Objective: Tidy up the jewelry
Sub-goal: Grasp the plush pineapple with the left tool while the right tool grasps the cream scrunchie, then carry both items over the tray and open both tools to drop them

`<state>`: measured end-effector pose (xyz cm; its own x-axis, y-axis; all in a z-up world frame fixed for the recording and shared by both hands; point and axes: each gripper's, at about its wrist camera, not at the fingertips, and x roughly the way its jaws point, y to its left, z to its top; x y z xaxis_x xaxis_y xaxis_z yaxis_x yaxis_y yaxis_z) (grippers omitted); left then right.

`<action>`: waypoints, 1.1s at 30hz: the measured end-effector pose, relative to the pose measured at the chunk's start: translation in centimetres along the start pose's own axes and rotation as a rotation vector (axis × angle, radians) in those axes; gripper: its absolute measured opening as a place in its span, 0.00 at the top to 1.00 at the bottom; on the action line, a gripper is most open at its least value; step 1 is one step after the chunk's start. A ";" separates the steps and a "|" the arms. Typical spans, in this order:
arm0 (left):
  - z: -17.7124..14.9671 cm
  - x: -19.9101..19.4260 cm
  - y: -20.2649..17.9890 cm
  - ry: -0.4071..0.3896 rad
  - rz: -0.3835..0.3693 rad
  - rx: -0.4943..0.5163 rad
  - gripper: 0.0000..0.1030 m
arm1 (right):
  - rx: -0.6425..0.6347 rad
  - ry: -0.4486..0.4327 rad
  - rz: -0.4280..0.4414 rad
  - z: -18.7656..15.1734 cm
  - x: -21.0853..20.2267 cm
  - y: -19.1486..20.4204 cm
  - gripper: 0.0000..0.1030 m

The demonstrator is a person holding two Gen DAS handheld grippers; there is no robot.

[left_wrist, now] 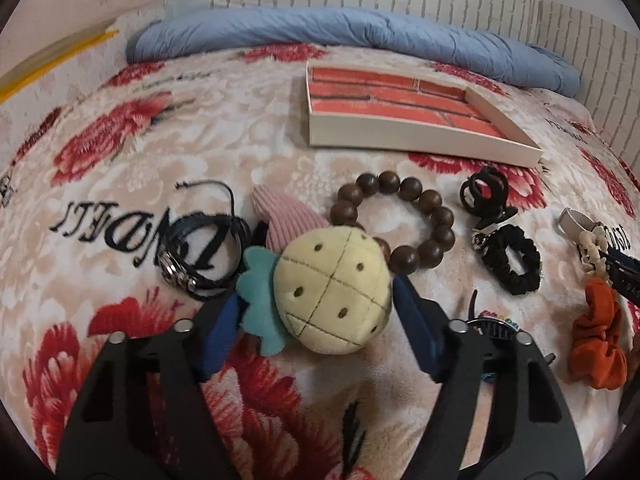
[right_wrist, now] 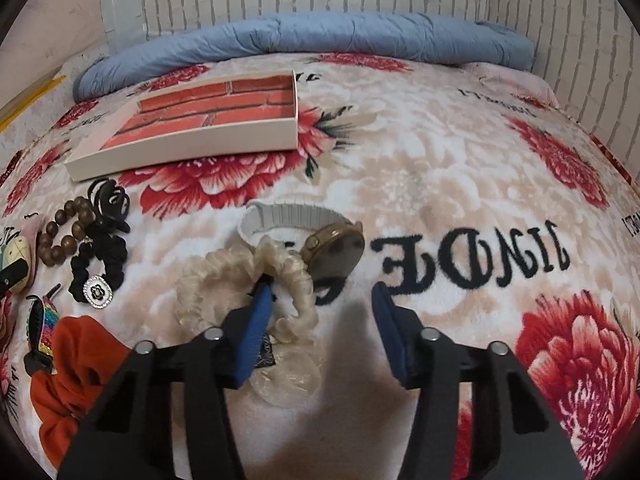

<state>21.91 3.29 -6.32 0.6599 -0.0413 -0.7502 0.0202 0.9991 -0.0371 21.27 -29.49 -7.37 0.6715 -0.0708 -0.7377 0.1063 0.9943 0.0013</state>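
While the left gripper [left_wrist: 316, 300] sits low over the bed [left_wrist: 200, 152], its blue fingers [left_wrist: 416, 332] are spread wide on either side of a plush pineapple [left_wrist: 332, 292], yellow with a teal leaf. Can't tell if the pads actually touch it, but it doesn't look squeezed. Right behind the plush there's a pink corduroy piece [left_wrist: 284, 216] and a wooden bead bracelet [left_wrist: 400, 220], with the plush overlapping the bracelet's near edge. Off to the left lies a dark strap bracelet [left_wrist: 200, 248] with a metal bit. To the right are a black claw clip [left_wrist: 482, 194], a black scrunchie [left_wrist: 510, 260] and an orange scrunchie [left_wrist: 596, 344].

The right gripper [right_wrist: 320, 308] is wide open too, holding nothing. Its left finger [right_wrist: 256, 320] rests on top of a cream scrunchie [right_wrist: 224, 280], the other one hovers over bare blanket. A gold-rimmed watch [right_wrist: 332, 248] with a grey band lies just past the scrunchie, touching it. A rainbow hair clip [right_wrist: 42, 328] is over by the orange scrunchie.

The shallow white box [right_wrist: 192, 148] with the brick-pattern bottom sits further back on the bed, nothing in it. A rolled blue quilt [right_wrist: 304, 36] runs along the wall.
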 end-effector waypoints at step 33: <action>5.5 -5.5 0.5 -0.154 -0.135 -0.005 0.53 | -0.018 -0.167 0.068 5.4 -4.0 1.0 0.90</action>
<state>22.44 4.11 1.38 0.7582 -0.1729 -0.6287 0.1129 0.9845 -0.1345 22.62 -28.64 -0.81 0.7890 -0.0140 -0.6142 0.0445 0.9984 0.0344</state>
